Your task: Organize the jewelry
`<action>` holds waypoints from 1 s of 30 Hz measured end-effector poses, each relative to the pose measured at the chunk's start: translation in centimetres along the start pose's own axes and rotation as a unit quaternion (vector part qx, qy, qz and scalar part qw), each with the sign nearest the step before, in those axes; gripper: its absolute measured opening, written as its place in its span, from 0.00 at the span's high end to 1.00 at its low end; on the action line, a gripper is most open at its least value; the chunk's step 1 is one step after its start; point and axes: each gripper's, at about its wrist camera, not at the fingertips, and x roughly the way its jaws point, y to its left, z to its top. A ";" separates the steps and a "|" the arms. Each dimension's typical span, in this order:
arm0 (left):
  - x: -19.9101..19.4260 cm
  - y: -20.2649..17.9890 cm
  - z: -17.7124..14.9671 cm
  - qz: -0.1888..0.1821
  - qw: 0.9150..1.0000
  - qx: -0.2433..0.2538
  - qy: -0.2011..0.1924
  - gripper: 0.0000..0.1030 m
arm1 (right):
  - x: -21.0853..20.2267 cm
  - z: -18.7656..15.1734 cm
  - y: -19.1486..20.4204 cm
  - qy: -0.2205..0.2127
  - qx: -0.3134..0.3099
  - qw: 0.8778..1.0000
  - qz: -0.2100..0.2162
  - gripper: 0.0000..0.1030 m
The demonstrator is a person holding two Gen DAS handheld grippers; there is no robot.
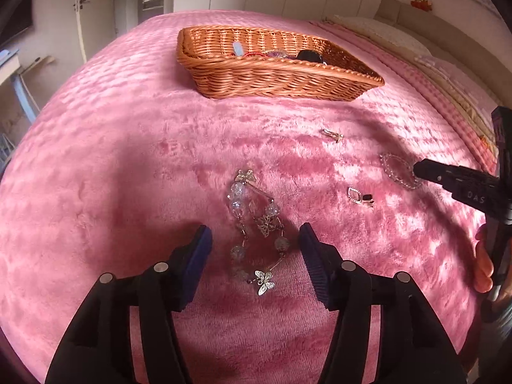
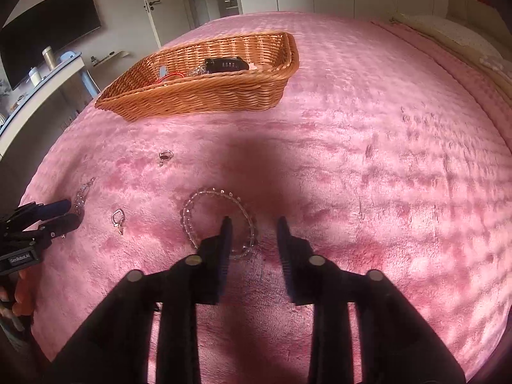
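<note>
A butterfly-and-crystal bracelet (image 1: 254,225) lies on the pink blanket between the fingers of my open left gripper (image 1: 256,240). A clear bead bracelet (image 2: 217,220) lies under my open right gripper (image 2: 252,224), whose left finger (image 2: 224,236) is inside the ring and whose right finger is outside it. It also shows in the left wrist view (image 1: 398,169), with the right gripper (image 1: 422,169) at its edge. A small earring (image 1: 360,195) (image 2: 117,219) and a ring (image 1: 332,134) (image 2: 165,156) lie loose. A wicker basket (image 1: 275,73) (image 2: 204,92) holds several items.
The pink blanket (image 2: 368,160) covers the whole bed. Pillows (image 1: 400,41) lie at the far right. A desk with cups (image 2: 41,73) and a wall TV stand at the left beyond the bed. The left gripper (image 2: 60,214) shows at the right wrist view's left edge.
</note>
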 end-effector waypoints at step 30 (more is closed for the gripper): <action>-7.9 0.7 1.7 -0.142 0.980 -0.026 -0.135 0.93 | -6.6 3.0 4.2 -0.061 -0.032 0.996 0.062 0.94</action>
